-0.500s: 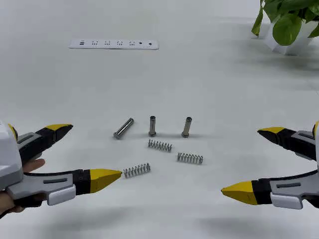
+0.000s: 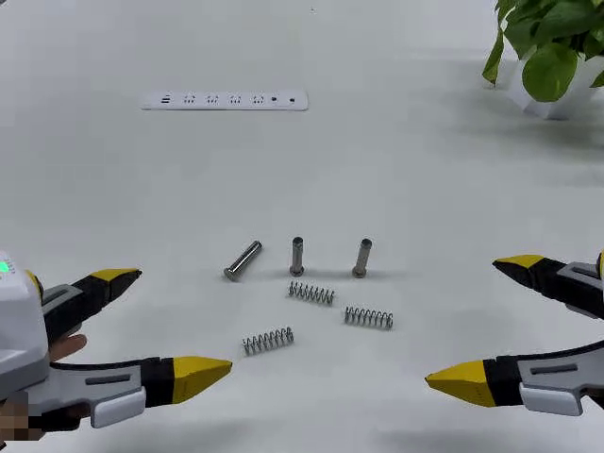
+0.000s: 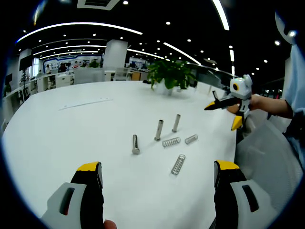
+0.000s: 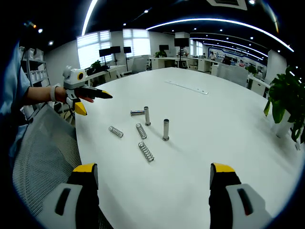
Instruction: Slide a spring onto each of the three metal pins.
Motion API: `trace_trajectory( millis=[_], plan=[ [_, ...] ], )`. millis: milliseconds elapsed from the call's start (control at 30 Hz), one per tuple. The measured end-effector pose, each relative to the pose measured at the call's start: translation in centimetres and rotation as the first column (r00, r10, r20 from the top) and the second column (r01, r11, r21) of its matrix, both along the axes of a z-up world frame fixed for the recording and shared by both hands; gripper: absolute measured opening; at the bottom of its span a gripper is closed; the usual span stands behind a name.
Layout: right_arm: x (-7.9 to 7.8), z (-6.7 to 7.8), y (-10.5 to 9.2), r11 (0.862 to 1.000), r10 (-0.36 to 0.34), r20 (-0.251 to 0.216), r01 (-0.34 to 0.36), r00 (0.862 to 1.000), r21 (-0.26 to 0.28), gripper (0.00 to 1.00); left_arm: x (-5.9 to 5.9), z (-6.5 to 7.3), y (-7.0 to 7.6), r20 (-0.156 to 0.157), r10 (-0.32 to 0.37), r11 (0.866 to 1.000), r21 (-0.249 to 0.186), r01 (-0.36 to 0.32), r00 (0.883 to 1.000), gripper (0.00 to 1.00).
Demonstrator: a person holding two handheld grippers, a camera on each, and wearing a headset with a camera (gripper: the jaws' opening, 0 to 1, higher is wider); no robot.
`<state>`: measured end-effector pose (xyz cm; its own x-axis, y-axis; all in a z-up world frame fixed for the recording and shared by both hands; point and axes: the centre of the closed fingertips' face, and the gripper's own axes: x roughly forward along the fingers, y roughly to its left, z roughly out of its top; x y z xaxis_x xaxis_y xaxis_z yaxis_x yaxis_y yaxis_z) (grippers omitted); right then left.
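The table [image 2: 396,160] is smooth and bare, so I judge that anything knocked will skid or roll; the plant [image 2: 547,47] and strip [image 2: 225,100] sit far back, well apart from the work, and pose no hazard. The left gripper [image 2: 160,324] and right gripper [image 2: 483,321] hover low at the near side, one on each flank, both with jaws spread wide and nothing between them; no spring is on a pin yet.

The mid pin [image 2: 297,256] and right pin [image 2: 363,257] stand upright on their heads; a brush from a wide jaw would likely topple either. The flat pin [image 2: 243,260] lies on its side to their left; it must be stood up or held, and may roll off when touched.

The mid spring [image 2: 311,293] lies just beside the mid pin's foot; reaching for it risks clipping that pin. The right spring [image 2: 368,318] and left spring [image 2: 268,341] lie nearer the person; a hard or off-centre pinch could shoot these light coils away, and a coil end snagging a pin's top could tip it.
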<state>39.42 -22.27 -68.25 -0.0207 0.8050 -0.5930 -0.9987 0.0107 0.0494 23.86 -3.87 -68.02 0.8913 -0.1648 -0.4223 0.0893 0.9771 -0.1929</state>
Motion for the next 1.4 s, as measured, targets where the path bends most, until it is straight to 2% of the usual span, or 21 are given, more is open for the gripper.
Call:
trace_trajectory(
  millis=[233,367,433,767,900,1067,1233,1400],
  plan=[
    [-0.1,0.1,0.0,1.0,-0.005,0.0,0.005,1.0,0.004,0.99,-0.1,-0.4,0.3,-0.022,-0.014,1.0,0.006,0.014,1.0,0.99],
    [-0.2,0.0,-0.2,1.0,-0.01,-0.002,0.01,1.0,0.001,0.98,0.1,-0.3,0.4,-0.024,-0.019,1.0,0.009,0.019,1.0,0.99],
    [-0.2,0.0,-0.3,1.0,-0.013,-0.006,0.013,1.0,0.001,0.98,0.3,-0.2,0.5,-0.026,-0.014,1.0,-0.004,0.014,1.0,0.99],
    [-0.3,-0.1,-0.2,1.0,-0.024,-0.008,0.024,1.0,0.012,0.97,0.6,-0.7,1.0,-0.076,-0.032,0.999,0.015,0.033,0.997,0.96],
    [-0.3,-0.2,-0.2,1.0,-0.027,-0.01,0.027,1.0,0.014,0.97,0.8,-0.7,1.4,-0.079,-0.008,1.0,-0.013,0.007,0.997,0.96],
    [-0.5,-0.5,-0.3,0.999,-0.032,-0.018,0.032,0.999,0.014,0.97,1.1,-0.7,1.6,-0.104,-0.004,0.999,-0.043,-0.001,0.995,0.91],
    [-0.8,-0.7,-0.3,0.999,-0.033,-0.028,0.033,0.999,0.014,0.97,1.9,-0.6,2.7,-0.121,-0.006,1.0,-0.03,0.003,0.993,0.86],
    [-0.9,-0.7,-0.4,0.999,-0.037,-0.031,0.037,0.999,0.015,0.97,3.1,0.1,2.6,-0.123,-0.014,0.999,-0.047,0.008,0.992,0.84]
  ],
)
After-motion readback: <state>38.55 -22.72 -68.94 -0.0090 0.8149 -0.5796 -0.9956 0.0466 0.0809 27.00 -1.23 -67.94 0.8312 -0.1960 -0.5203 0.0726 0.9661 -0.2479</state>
